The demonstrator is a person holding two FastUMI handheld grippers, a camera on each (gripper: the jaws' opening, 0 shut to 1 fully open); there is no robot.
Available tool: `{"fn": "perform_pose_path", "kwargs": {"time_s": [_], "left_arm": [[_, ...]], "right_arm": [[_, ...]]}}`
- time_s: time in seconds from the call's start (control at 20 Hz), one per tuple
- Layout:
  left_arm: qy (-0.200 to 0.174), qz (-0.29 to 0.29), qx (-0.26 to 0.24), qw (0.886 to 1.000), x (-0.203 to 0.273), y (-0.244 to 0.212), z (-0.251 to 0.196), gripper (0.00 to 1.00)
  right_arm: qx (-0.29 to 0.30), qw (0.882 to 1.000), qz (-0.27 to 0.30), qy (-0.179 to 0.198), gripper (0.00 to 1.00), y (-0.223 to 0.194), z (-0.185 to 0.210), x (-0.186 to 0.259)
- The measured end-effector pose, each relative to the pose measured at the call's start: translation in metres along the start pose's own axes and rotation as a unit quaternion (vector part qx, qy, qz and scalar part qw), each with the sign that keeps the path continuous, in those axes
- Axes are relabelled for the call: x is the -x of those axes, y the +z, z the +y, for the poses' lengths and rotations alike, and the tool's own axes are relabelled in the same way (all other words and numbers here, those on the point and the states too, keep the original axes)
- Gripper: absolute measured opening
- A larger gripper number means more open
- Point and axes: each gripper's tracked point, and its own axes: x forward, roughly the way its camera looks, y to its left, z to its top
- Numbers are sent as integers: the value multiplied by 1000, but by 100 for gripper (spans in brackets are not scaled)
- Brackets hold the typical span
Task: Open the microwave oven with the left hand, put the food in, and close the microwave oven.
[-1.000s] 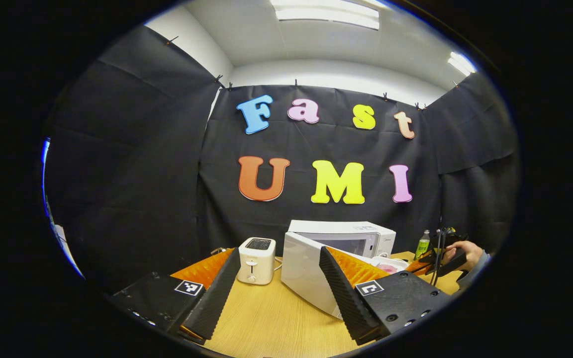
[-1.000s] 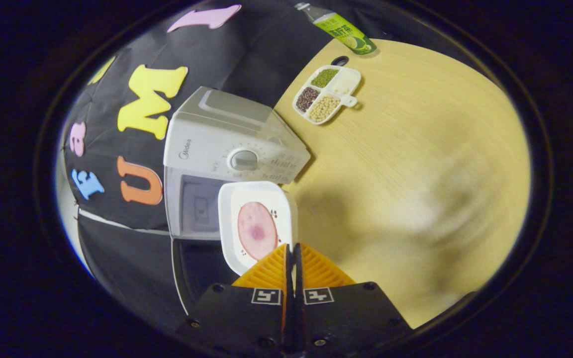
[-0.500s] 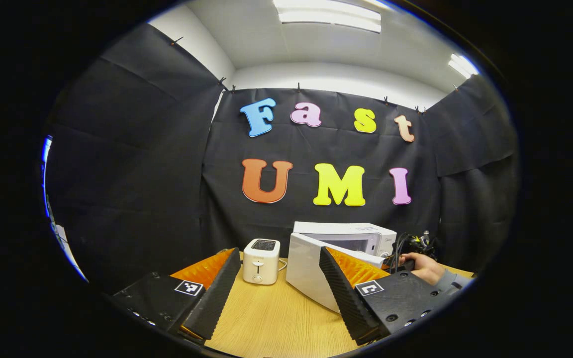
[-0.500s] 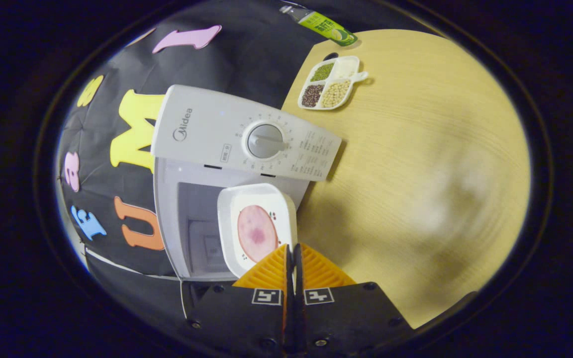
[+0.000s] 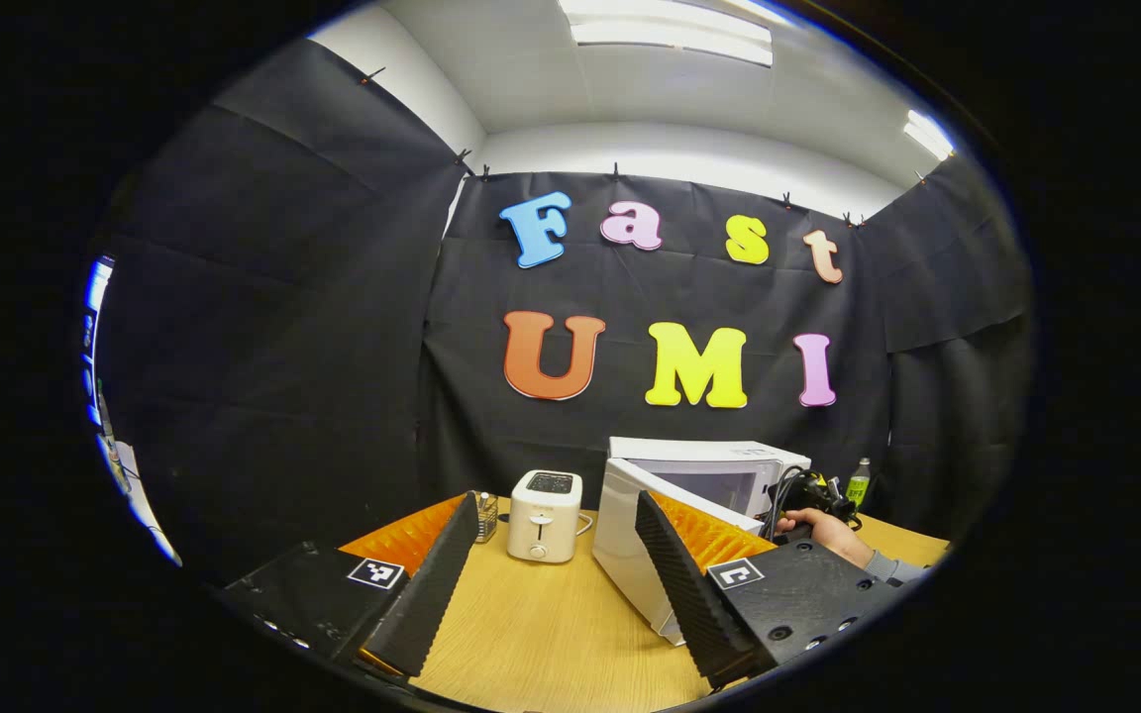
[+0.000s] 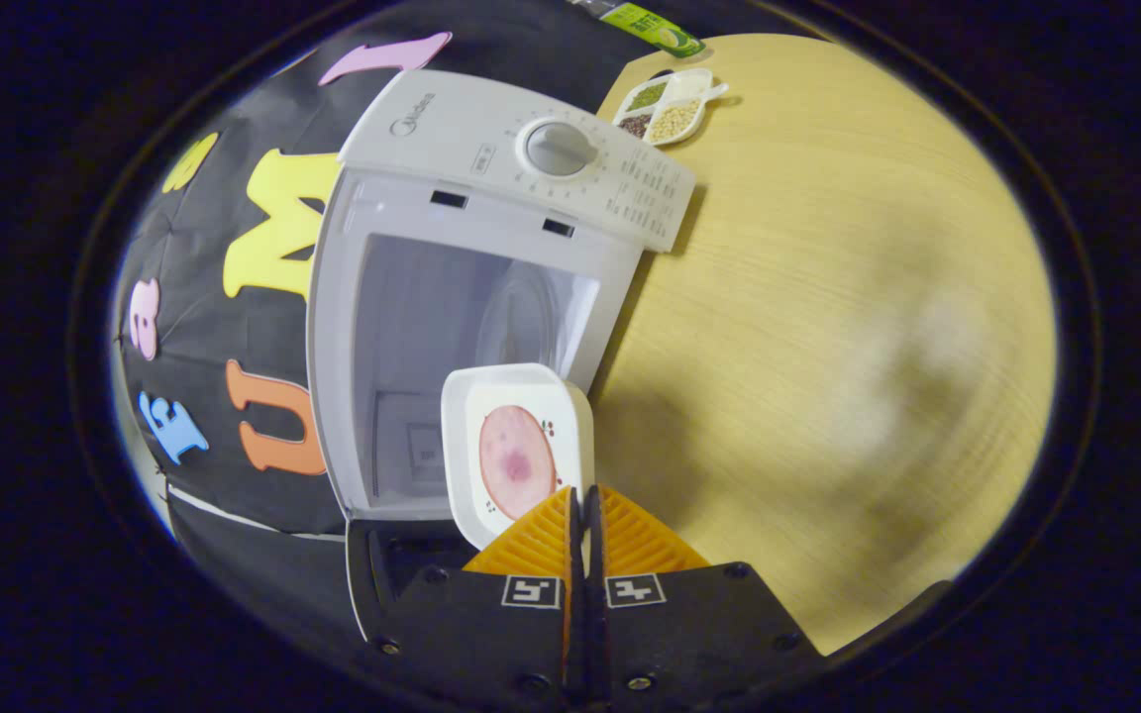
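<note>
Right gripper [image 6: 585, 495]: jaws pinched on the near rim of the white dish [image 6: 516, 451] carrying the pink food slice [image 6: 516, 460], held at the mouth of the microwave [image 6: 452, 297], door [image 5: 630, 555] swung open. Left gripper [image 5: 556, 555]: jaws wide, empty, above the table [image 5: 541, 634]; toaster [image 5: 544, 502] beyond.

A: In the right gripper view, how much of the plate [image 6: 516, 451] can you see?

B: Its near edge is hidden behind the right claw [image 6: 585, 515]. The bottle [image 6: 652, 22] at the far edge is cut off, only part of its label showing.

A: And the microwave [image 5: 704, 475] in the left gripper view?

B: The open door [image 5: 635, 555] and the left claw [image 5: 556, 569] cover its lower front. The hand [image 5: 823, 530] is partly behind that claw, and what it grips is too small to tell.
</note>
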Motion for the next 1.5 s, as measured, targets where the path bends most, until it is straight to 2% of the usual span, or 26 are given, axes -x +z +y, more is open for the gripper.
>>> {"fn": "perform_pose_path", "kwargs": {"time_s": [0.05,0.1,0.2,0.3,0.35,0.4,0.55,0.7,0.85,1.05,1.1,1.15,1.2,1.25,1.3,1.35,1.45,1.5], "left_arm": [[4,1,1,1000,0,-2,5,95],[8,4,1,1000,0,-4,9,95],[18,15,1,1000,-2,-10,21,95],[25,19,4,999,-6,-14,28,95],[26,22,6,999,-7,-15,30,95],[27,25,6,999,-8,-16,32,95],[29,24,4,999,-10,-15,39,95],[41,24,-3,999,-14,-19,48,95],[39,30,2,999,-16,-26,46,95],[34,17,12,999,-19,-25,43,95],[31,12,14,999,-19,-23,41,95],[22,6,16,1000,-19,-20,36,95],[11,7,21,1000,-19,-20,30,95],[-1,12,27,1000,-19,-23,23,95],[-10,17,32,999,-19,-25,19,95],[-15,17,35,999,-21,-26,18,95],[-26,24,35,999,-22,-31,16,95],[-32,28,34,999,-23,-33,15,95]], "right_arm": [[-1,1000,-4,6,0,0,5,-4],[0,1000,-18,8,3,6,7,-10],[-3,999,-47,7,4,25,11,-26],[-8,998,-56,8,4,36,17,-50],[-12,998,-60,9,0,41,22,-64],[-12,998,-62,12,4,44,27,-77],[-12,997,-80,19,4,55,41,-107],[15,993,-113,13,5,69,46,-127],[22,988,-152,28,7,88,53,-141],[47,982,-174,56,19,99,56,-139],[55,980,-182,57,30,102,55,-134],[65,979,-183,61,19,100,56,-132],[78,979,-177,62,29,97,55,-127],[90,980,-165,66,34,91,56,-122],[101,980,-154,70,44,84,55,-115],[113,980,-149,70,47,81,52,-106],[147,976,-143,69,71,76,44,-86],[163,973,-143,74,73,75,43,-74]]}}
